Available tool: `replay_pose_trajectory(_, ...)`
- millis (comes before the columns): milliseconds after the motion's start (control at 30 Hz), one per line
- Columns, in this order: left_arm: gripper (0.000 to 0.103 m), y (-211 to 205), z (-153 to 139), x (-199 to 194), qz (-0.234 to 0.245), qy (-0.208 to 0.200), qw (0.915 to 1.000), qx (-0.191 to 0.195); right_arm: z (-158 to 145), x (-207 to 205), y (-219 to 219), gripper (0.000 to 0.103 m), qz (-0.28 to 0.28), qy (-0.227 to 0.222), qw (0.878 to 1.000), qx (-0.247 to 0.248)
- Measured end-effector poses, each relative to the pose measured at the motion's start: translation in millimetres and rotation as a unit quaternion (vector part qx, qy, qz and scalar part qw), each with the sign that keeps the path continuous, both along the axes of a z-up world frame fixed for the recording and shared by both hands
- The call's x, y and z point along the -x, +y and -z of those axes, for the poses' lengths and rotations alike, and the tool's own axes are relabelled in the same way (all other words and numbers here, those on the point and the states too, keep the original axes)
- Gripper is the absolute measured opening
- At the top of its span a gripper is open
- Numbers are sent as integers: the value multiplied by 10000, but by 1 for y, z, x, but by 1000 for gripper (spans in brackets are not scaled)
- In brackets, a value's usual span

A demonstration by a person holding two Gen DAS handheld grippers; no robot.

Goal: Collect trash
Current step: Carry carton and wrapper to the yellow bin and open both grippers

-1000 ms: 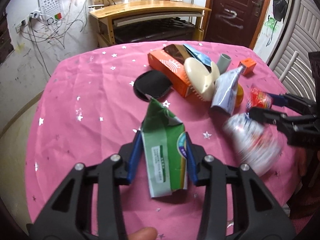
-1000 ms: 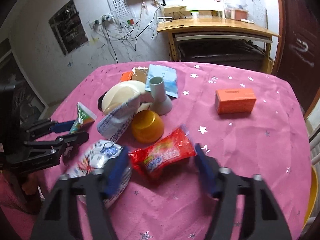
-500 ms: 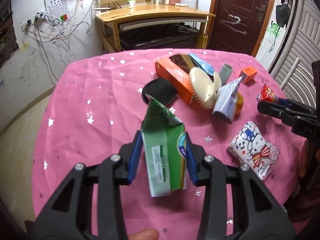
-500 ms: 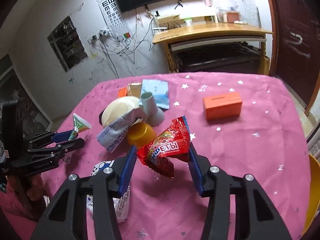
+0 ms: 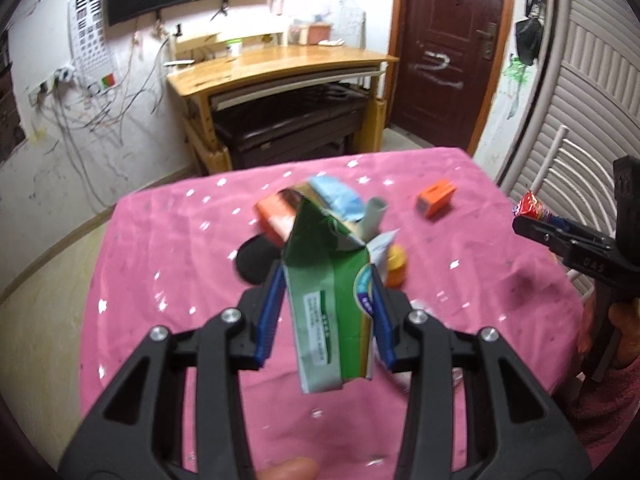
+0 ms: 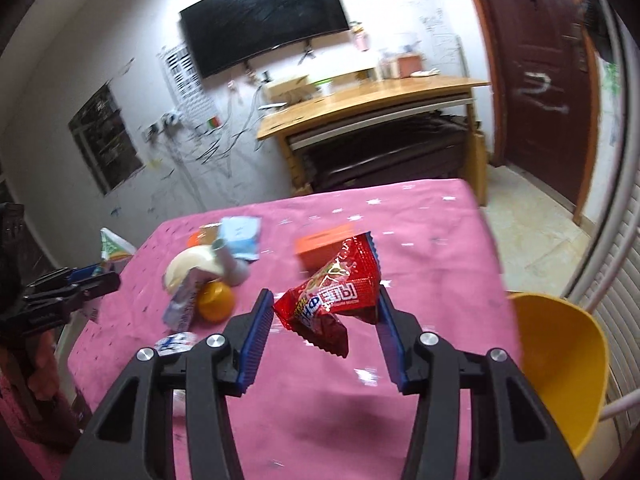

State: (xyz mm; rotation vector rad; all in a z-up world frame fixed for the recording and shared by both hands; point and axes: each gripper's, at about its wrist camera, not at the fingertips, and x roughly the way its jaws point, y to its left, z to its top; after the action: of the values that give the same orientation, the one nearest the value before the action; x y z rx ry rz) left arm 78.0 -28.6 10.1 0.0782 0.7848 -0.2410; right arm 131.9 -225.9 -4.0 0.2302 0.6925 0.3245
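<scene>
Both wrappers lifted off the desk (image 6: 440, 240) since before: left hand-held gripper (image 5: 326, 316) clenches the green packet (image 5: 332, 300), right hand-held gripper (image 6: 326, 332) (jaws just closed in) grasps the red packet (image 6: 336, 296), clear for binning.

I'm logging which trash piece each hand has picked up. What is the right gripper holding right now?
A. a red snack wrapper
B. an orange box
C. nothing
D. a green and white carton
A: in the right wrist view the right gripper has its blue pads closed on the red snack wrapper, lifted clear of the pink tablecloth.
</scene>
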Motion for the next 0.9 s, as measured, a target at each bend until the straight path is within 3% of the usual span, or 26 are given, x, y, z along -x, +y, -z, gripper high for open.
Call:
replay_pose_trajectory(400,38,-85,-23,-13,734,-66,9973,66,19,21,-91,45,847,-50,9957,-364)
replay_pose_trajectory(700,38,-166,-32,-24,1239,43,9923,54,38,30,-147,45,1699,-19,9852,-224)
replay_pose_trajectory(900,38,-227,-30,-35,1540,195,9879,58,50,29,-165,47,1933,120,9807,-282)
